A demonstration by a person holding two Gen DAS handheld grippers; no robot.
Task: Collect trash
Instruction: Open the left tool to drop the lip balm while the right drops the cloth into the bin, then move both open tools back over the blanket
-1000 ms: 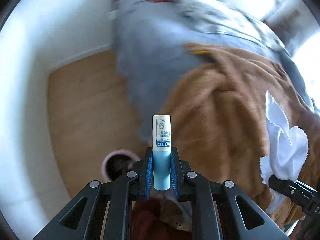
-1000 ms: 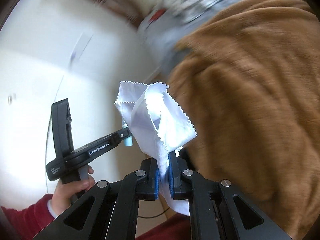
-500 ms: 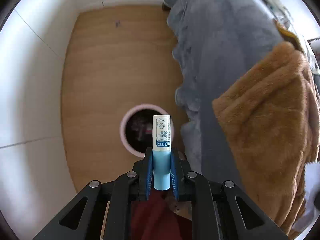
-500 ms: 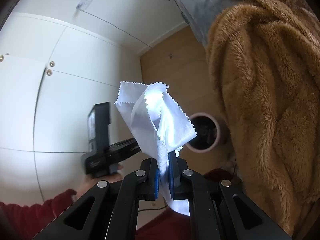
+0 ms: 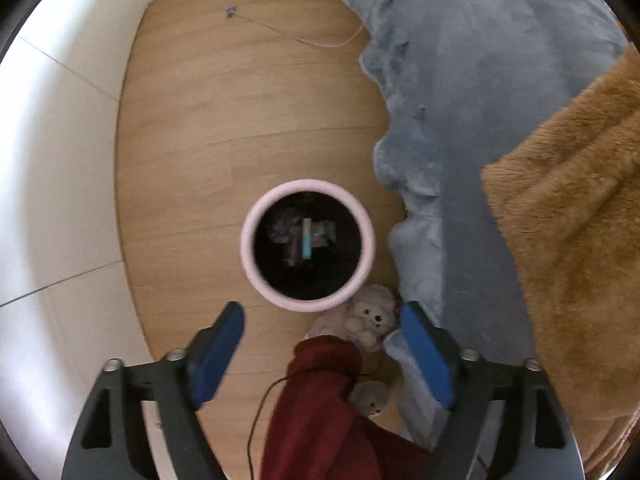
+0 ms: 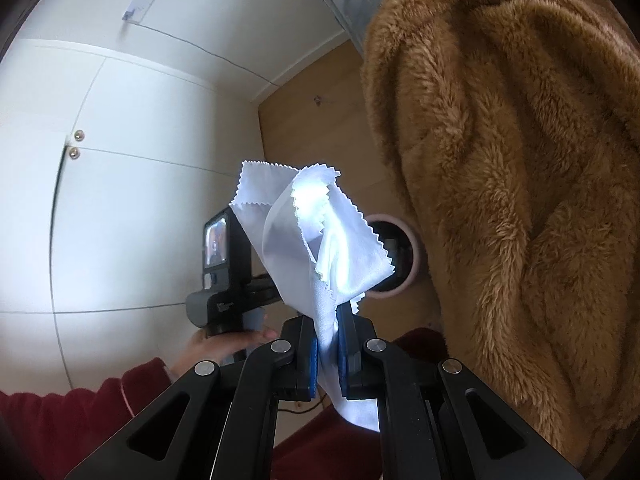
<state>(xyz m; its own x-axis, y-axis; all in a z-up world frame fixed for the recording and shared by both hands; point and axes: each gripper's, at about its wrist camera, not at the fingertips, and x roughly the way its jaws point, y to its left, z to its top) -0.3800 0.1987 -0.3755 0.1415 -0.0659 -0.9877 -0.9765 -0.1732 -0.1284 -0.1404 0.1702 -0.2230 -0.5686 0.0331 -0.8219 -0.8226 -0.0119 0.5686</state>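
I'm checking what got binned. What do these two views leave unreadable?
- Left wrist: contents of the pink-rimmed round bin are dark and blurred; only a pale blue tube reads.
- Right wrist: the white zigzag-edged cloth in the right gripper hides most of the bin.

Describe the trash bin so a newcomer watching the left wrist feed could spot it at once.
Start from the light wooden floor between the white wall and the hanging grey-blue blanket. Near the blanket's edge stands the round bin with a pale pink rim, seen from straight above. It is the only circular thing there, dark inside, with bits of trash at the bottom.
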